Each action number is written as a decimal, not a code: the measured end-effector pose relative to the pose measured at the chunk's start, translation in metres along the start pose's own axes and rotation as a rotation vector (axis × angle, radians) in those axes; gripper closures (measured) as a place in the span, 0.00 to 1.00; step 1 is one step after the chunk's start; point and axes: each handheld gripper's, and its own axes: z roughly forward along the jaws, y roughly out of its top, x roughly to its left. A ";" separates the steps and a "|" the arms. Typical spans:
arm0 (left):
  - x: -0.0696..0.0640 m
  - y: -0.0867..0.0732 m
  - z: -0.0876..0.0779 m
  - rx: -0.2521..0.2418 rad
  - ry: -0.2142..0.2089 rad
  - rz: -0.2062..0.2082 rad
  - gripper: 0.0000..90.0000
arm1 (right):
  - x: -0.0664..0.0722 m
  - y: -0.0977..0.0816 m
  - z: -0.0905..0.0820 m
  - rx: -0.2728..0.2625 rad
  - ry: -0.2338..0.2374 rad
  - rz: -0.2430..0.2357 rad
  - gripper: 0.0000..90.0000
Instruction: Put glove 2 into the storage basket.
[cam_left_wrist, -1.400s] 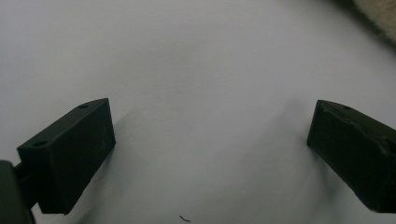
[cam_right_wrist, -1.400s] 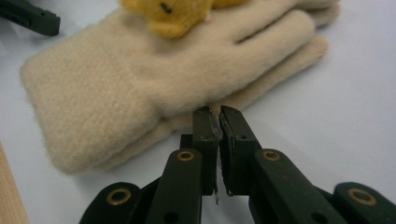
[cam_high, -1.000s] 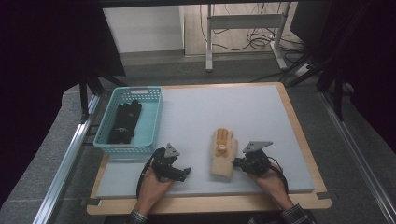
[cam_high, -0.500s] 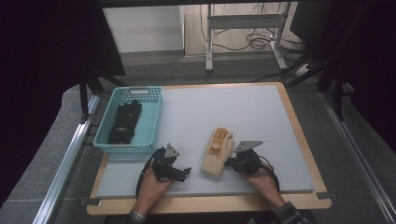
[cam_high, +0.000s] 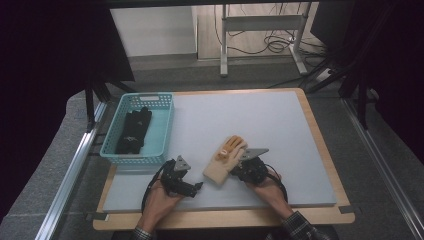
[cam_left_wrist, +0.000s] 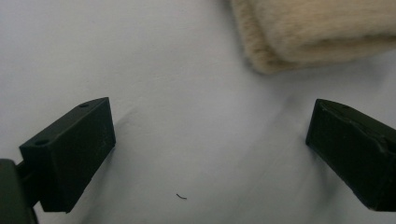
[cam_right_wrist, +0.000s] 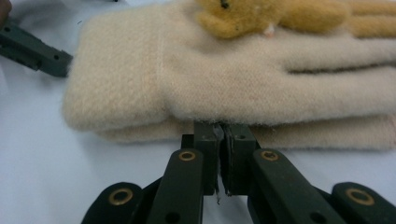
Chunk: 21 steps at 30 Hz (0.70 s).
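Gloves (cam_high: 226, 160) without legible label

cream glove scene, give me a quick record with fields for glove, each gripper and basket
glove: fluffy cream knitted glove with orange patch, flat on the pale grey table mat
right gripper: fingers shut at the glove's edge; whether fabric is pinched cannot be told
left gripper: open, on the mat just short of the cuff
basket: turquoise plastic basket, far left, holding black gloves

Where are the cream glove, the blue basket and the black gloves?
cream glove (cam_high: 220, 169): high view, on its cuff.
blue basket (cam_high: 131, 157): high view, on its near wall.
black gloves (cam_high: 134, 131): high view, on the middle of the pile.
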 end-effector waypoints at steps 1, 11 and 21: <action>0.000 0.000 0.000 0.000 0.000 0.000 0.02 | 0.001 0.001 0.002 -0.002 -0.001 -0.005 0.94; 0.000 0.000 0.001 0.004 -0.001 -0.006 0.02 | 0.006 0.013 0.018 -0.017 -0.008 -0.034 0.94; 0.000 0.000 0.001 -0.001 -0.003 -0.011 0.01 | 0.009 0.013 0.014 0.008 0.000 -0.049 0.89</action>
